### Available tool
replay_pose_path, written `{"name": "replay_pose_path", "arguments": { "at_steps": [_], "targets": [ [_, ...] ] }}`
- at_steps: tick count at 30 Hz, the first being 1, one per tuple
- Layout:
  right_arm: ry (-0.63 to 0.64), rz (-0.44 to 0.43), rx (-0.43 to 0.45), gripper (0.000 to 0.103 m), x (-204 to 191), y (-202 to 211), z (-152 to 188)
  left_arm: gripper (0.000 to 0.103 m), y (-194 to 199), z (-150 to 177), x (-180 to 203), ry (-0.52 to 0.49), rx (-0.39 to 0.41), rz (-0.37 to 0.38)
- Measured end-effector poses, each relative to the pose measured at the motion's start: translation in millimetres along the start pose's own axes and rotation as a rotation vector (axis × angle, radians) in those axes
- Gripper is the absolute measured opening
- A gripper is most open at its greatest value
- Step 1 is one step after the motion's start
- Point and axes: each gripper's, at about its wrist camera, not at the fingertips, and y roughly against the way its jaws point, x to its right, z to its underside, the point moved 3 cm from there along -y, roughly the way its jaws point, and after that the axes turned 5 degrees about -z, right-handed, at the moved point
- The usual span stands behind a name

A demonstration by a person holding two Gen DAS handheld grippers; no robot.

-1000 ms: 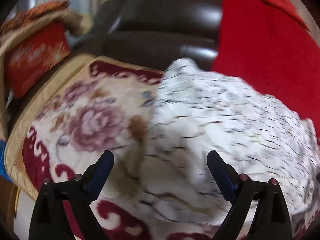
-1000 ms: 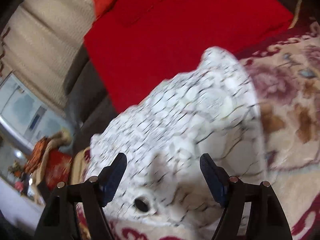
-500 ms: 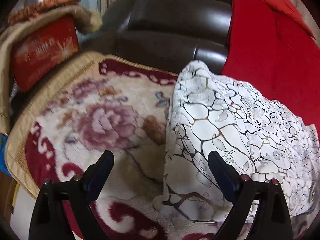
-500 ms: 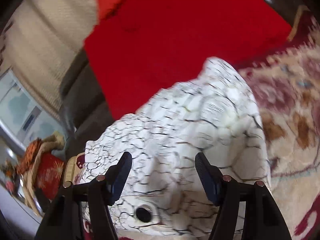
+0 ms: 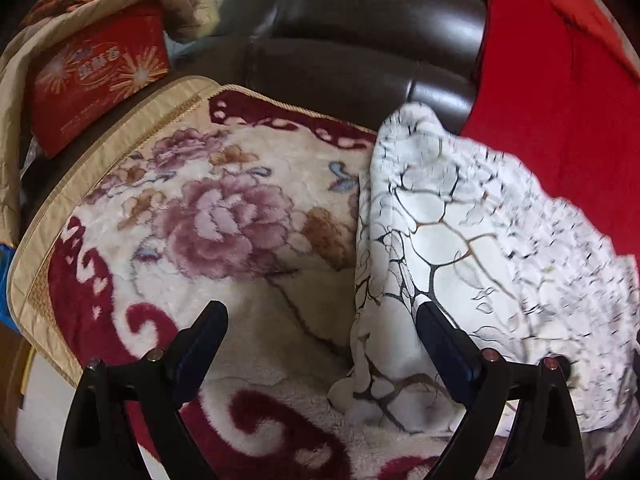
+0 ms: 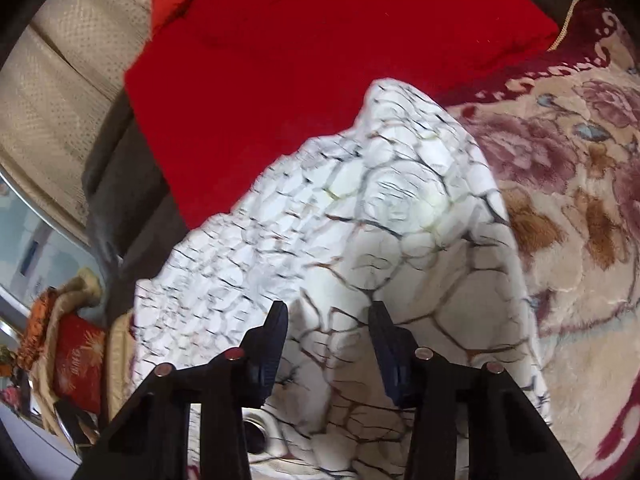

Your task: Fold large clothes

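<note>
Since a second ago the right claw (image 6: 328, 320) has drawn its jaws much nearer together over the white garment (image 6: 400, 240), and they are closing at this moment; the left claw (image 5: 320, 324) has slid sideways, so the garment's edge that lay between its fingers then now sits by its right finger.

The right claw hangs just above the garment, a ridge of the white, crackle-patterned cloth between its fingers (image 6: 276, 332); whether the pads already press on the cloth cannot be told. Just below its left finger a round dark eyelet (image 6: 254, 434) shows in the cloth. Ahead of the claw the garment rises in a hump, and beyond that lies a red cloth (image 6: 320, 60). To the claw's right spreads the flowered blanket (image 6: 580, 200).

The left claw stands released and wide, holding nothing. Between its fingers lies bare flowered blanket (image 5: 224, 220); its right finger (image 5: 440, 340) is against the near folded edge of the white garment (image 5: 460, 240), which stretches ahead and to the claw's right. Farther ahead is the dark leather sofa back (image 5: 360, 48), with the red cloth (image 5: 560, 120) draped to the far right. Far to the claw's left stands a red box (image 5: 96, 80) under a tan quilt (image 5: 80, 32).
</note>
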Motion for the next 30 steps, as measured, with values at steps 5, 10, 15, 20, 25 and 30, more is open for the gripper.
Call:
{"name": "replay_pose_path", "arguments": {
  "at_steps": [5,10,15,20,25,30],
  "targets": [
    [0.128,-0.138,0.018,0.046,-46.5,0.1,8.5,0.096,16.4,17.7,-17.6,0.120,-0.023,0.131],
    [0.175,-0.247,-0.102,0.042,-80.9,-27.8,31.0,0.096,15.6,44.8,-10.3,0.217,-0.128,0.336],
    [0.218,-0.229,-0.176,0.039,-97.5,-53.5,47.8,0.096,2.6,50.8,16.8,0.215,-0.184,0.440],
    [0.196,-0.062,-0.310,0.010,-73.3,-92.3,56.1,0.094,-18.4,38.8,20.2,0.278,-0.193,0.455],
    [0.271,-0.048,-0.338,0.008,-72.3,-98.2,59.5,0.061,-31.8,29.9,12.7,0.340,-0.178,0.445],
    [0.246,-0.082,-0.362,0.008,-68.0,-104.0,59.2,0.075,-37.4,26.1,20.1,0.367,-0.167,0.443]
  ]
}}
